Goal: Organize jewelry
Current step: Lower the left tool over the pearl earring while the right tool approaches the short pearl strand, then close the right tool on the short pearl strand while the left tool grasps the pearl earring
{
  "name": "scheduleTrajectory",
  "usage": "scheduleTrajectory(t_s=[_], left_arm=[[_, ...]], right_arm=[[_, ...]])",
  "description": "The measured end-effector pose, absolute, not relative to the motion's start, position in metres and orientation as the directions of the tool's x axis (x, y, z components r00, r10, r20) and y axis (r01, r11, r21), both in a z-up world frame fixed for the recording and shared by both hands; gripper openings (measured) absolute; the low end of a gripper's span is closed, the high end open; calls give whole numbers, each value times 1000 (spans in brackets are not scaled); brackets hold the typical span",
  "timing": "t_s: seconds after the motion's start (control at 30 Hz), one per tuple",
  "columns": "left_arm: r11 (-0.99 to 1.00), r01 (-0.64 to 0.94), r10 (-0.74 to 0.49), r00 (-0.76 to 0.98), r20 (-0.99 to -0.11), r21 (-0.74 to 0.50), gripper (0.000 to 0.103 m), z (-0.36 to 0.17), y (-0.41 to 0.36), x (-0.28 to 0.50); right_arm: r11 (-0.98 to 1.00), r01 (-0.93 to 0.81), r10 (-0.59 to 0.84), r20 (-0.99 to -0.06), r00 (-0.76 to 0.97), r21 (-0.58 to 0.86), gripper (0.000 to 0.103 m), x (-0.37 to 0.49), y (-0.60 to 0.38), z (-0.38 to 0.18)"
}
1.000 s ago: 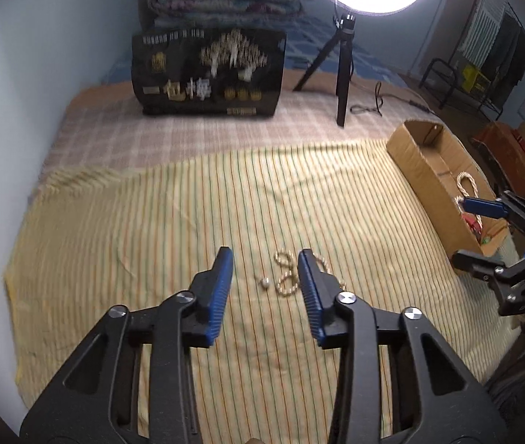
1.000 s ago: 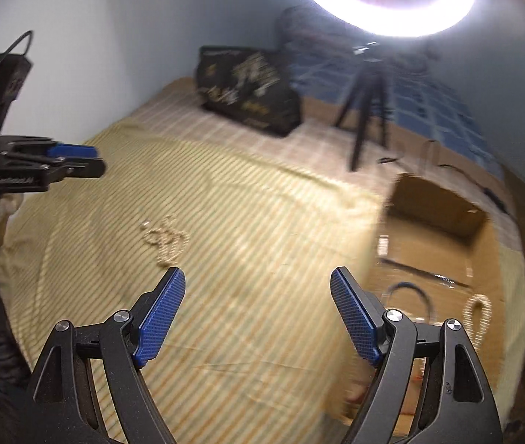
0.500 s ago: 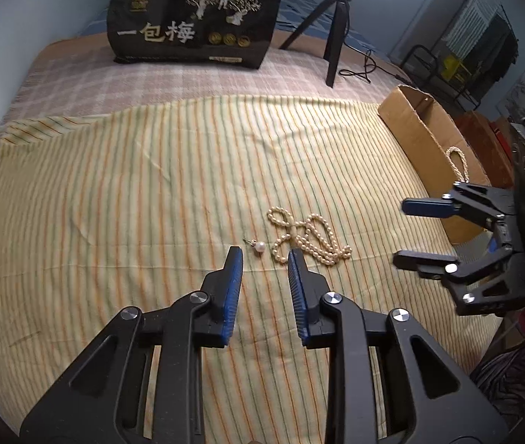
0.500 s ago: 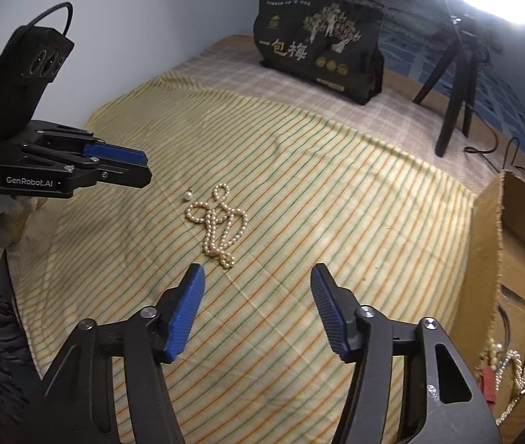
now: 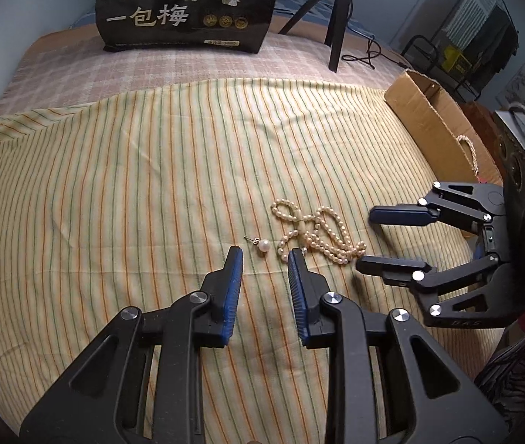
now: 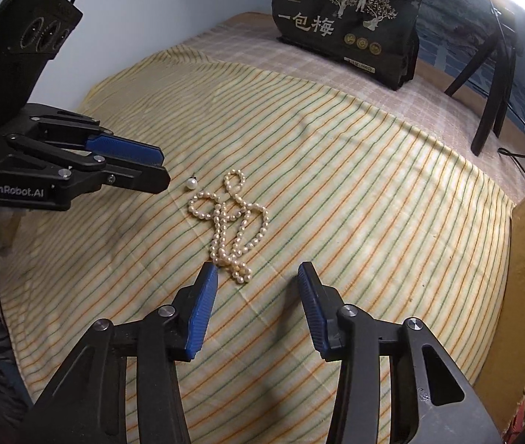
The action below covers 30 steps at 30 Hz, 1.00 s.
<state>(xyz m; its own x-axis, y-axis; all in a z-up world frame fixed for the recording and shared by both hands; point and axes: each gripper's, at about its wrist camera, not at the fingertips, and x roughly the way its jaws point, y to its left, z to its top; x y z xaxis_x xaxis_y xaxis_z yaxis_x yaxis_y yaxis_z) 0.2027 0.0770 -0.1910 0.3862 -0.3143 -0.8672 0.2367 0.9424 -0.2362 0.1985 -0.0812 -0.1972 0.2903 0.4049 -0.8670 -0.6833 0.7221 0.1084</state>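
A tangled pearl necklace [image 5: 318, 233] lies on the yellow striped cloth [image 5: 133, 170]; it also shows in the right wrist view [image 6: 231, 222]. A single pearl earring [image 5: 263, 246] lies just left of it, also seen in the right wrist view [image 6: 191, 183]. My left gripper [image 5: 264, 253] is open and empty, its tips just short of the earring. My right gripper [image 6: 257, 270] is open and empty, straddling the near end of the necklace. It shows at the right in the left wrist view [image 5: 366, 240].
A cardboard box [image 5: 443, 122] stands at the cloth's right edge with a pearl strand [image 5: 470, 150] over its wall. A black printed bag [image 5: 188, 3] and a tripod [image 5: 338, 11] stand at the back. A wall runs along the left.
Both grippers have moved down and closer to the jewelry. The right gripper now straddles the necklace's end. The left jaws, narrowed half a second ago, are slightly wider.
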Motion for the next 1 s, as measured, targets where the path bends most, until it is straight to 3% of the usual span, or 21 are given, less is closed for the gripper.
scheduleTrajectory(t_s=[0.63, 0.9, 1.0], left_arm=[[952, 207, -292, 383, -876, -227, 25, -194, 90, 200], [952, 230, -277, 377, -884, -200, 25, -198, 81, 202], [953, 233, -273, 380, -884, -194, 25, -199, 77, 204]], right_arm=[[739, -673, 370, -855, 363, 34, 44, 207, -46, -207], [780, -621, 370, -853, 369, 69, 18, 221, -58, -210], [788, -609, 380, -852, 360, 94, 13, 225, -64, -213]])
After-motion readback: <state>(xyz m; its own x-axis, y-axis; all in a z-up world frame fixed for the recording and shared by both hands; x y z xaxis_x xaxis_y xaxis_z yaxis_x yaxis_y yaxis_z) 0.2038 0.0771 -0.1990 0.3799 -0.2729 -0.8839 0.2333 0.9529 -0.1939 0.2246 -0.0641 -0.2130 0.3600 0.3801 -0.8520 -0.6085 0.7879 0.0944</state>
